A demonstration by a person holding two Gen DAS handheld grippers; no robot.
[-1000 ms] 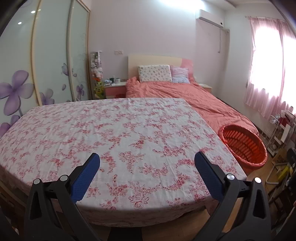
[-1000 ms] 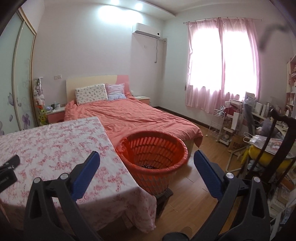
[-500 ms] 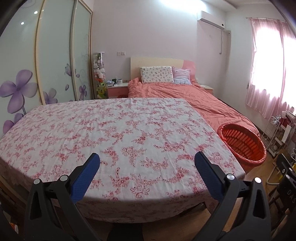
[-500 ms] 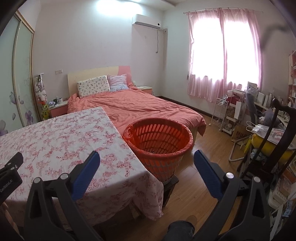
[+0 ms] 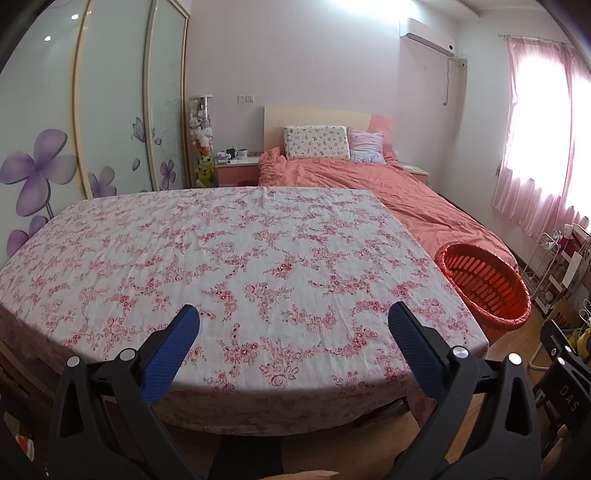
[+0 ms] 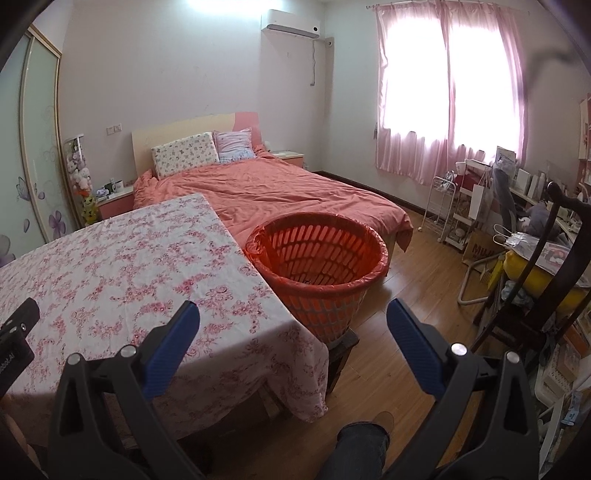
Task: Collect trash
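basket (image 6: 320, 258) beside table (image 6: 110, 266).

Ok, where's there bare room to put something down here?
The floral tablecloth is bare from the wardrobe side to the orange basket. Bare wood floor runs between basket and wire rack. Crowded: the desk corner behind the dark chair.

One orange basket (image 6: 317, 266), one floral-clothed table (image 5: 229, 266), one bed (image 6: 280, 192), two pillows (image 5: 316, 142), one air conditioner (image 6: 290, 23).
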